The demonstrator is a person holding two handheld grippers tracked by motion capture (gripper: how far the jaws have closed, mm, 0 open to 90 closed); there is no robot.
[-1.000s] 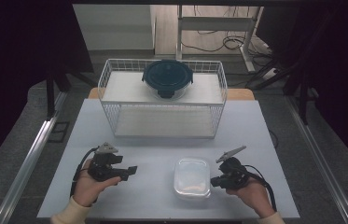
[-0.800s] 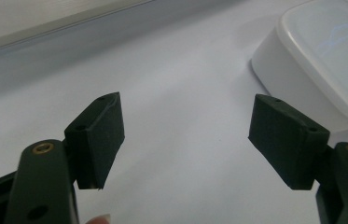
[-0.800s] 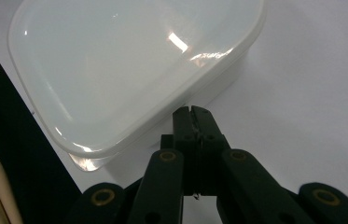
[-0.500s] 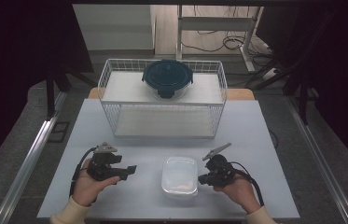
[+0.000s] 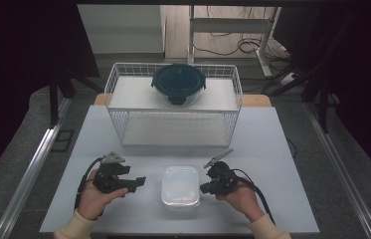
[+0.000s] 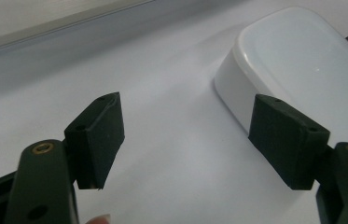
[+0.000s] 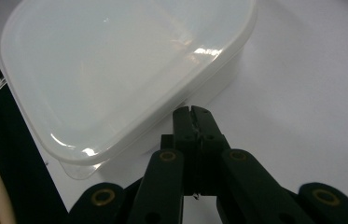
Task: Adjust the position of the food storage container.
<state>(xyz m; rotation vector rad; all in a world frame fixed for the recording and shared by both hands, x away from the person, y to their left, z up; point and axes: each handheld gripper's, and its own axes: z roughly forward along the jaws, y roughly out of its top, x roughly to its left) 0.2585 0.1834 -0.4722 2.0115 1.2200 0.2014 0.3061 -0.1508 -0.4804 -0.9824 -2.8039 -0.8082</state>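
A white lidded plastic container (image 5: pixel 180 186) sits on the table near the front edge, between my two grippers. My right gripper (image 5: pixel 204 188) is shut with nothing in it. In the right gripper view its closed tips (image 7: pixel 194 114) sit right at the container's (image 7: pixel 115 70) side wall, under the lid's rim. My left gripper (image 5: pixel 140 181) rests a little to the container's left and points at it. In the left gripper view its jaws (image 6: pixel 190 140) stand open over bare table, with the container (image 6: pixel 302 60) just beyond the right jaw.
A white wire basket (image 5: pixel 118 124) stands across the back of the table (image 5: pixel 272 149). A round dark-lidded container (image 5: pixel 178 83) rests on its upper shelf. Bare table lies between the basket and the grippers. Floor rails run along both sides.
My right gripper has moved left, and the white container has slid left with it, closer to the left gripper. The left gripper has stayed where it was.
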